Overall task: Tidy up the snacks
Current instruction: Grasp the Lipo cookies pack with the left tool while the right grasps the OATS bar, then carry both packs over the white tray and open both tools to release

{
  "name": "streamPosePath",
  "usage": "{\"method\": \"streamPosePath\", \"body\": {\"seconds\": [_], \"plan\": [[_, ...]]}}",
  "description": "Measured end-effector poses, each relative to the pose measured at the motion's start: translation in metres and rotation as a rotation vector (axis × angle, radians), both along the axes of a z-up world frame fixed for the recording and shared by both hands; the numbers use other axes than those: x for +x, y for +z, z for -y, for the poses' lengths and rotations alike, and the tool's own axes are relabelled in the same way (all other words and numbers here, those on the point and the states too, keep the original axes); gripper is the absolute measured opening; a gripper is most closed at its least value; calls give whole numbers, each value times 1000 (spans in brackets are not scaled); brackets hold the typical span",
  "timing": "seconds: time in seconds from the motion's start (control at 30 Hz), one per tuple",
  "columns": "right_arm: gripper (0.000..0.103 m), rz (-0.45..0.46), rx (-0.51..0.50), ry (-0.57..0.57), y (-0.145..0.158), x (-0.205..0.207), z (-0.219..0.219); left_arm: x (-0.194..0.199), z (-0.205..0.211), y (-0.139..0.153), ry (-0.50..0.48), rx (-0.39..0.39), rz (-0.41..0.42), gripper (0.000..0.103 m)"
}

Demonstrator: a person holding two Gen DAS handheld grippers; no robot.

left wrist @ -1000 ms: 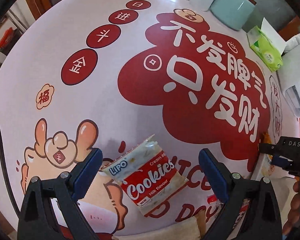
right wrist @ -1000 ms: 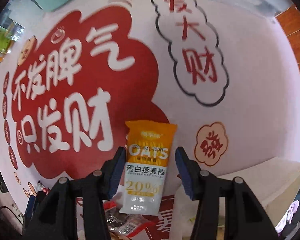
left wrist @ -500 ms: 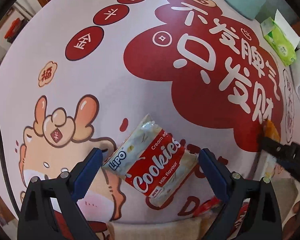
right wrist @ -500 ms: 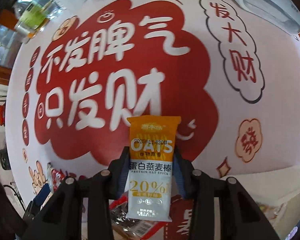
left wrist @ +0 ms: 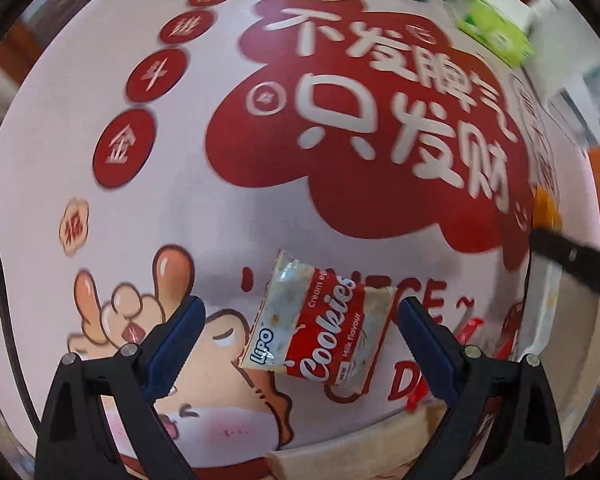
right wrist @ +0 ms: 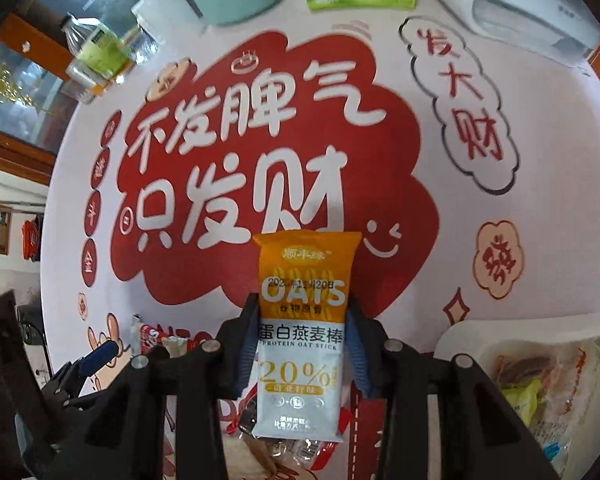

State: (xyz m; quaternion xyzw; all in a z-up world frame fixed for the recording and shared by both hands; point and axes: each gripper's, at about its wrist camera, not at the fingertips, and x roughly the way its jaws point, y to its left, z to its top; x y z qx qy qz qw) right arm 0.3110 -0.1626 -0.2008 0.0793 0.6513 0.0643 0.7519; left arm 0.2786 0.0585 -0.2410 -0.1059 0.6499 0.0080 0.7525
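Lifted higher since a second ago, the oat bar (right wrist: 302, 332) is clamped upright in the right gripper (right wrist: 302, 354). Left gripper (left wrist: 300, 344) hangs spread wide; the cookie packet (left wrist: 320, 326) lies on the tabletop (left wrist: 204, 208) between its fingers, toward twelve o'clock.

"Lipo Cookies" packet (left wrist: 318, 326); "OATS" stick (right wrist: 303, 336).

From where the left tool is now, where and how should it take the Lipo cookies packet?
Grip the cookies packet across its two long edges, mid-body, coming straight down. It lies flat and tilted between the open fingers of the left tool, so turning the tool to match the tilt would probably help.
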Motion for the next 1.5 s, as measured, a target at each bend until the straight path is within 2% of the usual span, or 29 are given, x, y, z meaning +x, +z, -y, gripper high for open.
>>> {"method": "streamPosePath", "body": {"seconds": [0.1,0.2,0.37,0.47,0.53,0.6,0.8,0.97,1.17,1.37,1.5], "plan": [[40,36,13,-8,10,-6,6,0,14,3,-116,18,19,96],[40,71,-11,2,17,-11,4,-2,33,0,-202,88,22,96],[40,88,-8,8,24,-24,-1,-2,46,-13,-232,181,6,95],[40,102,-10,20,30,-37,-1,0,50,-13,-234,140,23,82],[40,107,-2,21,33,-46,1,-9,51,-7,-259,144,51,59],[40,114,5,20,37,-54,2,-14,56,-2,-285,168,71,51],[40,129,22,17,45,-80,4,-36,60,18,-300,201,140,49],[39,175,34,20,60,-116,7,-83,53,74,-319,167,242,49],[40,282,41,21,94,-180,18,-146,74,141,-421,89,375,50],[40,416,11,-16,142,-239,52,-189,138,197,-549,-12,478,50],[40,513,-29,-80,178,-266,88,-208,189,226,-617,-34,552,50]]}}
